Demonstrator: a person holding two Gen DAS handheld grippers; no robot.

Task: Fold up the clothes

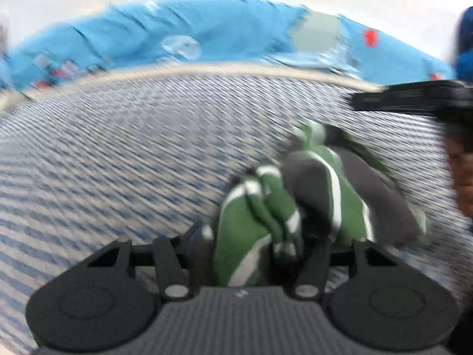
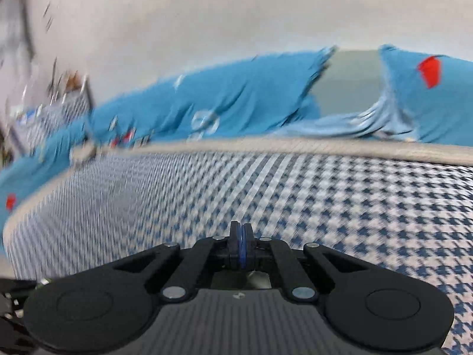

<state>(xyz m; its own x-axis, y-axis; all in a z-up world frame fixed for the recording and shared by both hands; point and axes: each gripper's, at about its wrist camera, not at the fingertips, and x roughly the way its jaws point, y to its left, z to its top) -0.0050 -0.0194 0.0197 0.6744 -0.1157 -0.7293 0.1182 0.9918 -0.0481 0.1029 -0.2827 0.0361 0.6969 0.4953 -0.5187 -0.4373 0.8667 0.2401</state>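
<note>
A bed (image 2: 340, 195) with a blue-and-white houndstooth cover stands before a pale wall, a blue blanket (image 2: 236, 97) heaped along its far edge. A bunched green, white and grey garment (image 1: 295, 201) lies between the left gripper (image 1: 254, 245) jaws, apparently gripped; blur obscures its axis. The right gripper (image 2: 241, 242) hovers, jaws closed and empty.

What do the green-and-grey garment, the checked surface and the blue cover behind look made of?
Green-and-grey garment: soft knit or fleece by its thick rounded folds, matte; blur leaves it open.
Checked surface: woven houndstooth fabric, matte.
Blue cover: thin printed cloth, wrinkled and draped.
</note>
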